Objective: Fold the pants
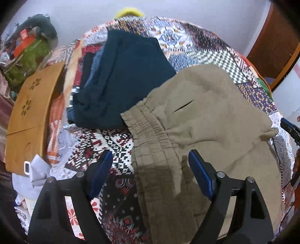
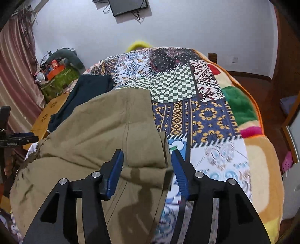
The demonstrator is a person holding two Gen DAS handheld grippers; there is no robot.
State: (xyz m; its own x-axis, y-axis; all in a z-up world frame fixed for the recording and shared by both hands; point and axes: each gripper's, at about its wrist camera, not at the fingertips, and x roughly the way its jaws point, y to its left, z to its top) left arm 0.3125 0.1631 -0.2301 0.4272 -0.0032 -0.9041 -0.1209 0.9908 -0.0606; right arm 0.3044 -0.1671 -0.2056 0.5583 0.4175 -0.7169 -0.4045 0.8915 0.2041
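A bed under a patchwork quilt fills a white-walled bedroom, w/ a dark screen mounted high on the wall. At far left, pink curtains hang beside a cluttered green-covered stand; a small wooden tray table w/ flower cut-outs sits at the bed's left edge. Next to it on the quilt lies a dark navy garment, its lower right corner tucked under the olive pants. The pants lie spread across the bed's middle, elastic waistband toward the left, a slit pocket showing just beyond it. The left gripper hovers over the waistband, jaws wide apart & holding nothing. In the right wrist view, the right gripper hangs above the pants' right edge, where the cloth is doubled over; jaws likewise spread, empty, w/ one blue pad over the fabric & the other over bare quilt. Farther right, an orange-trimmed blanket in green, pink & tan lines the bed's far side.
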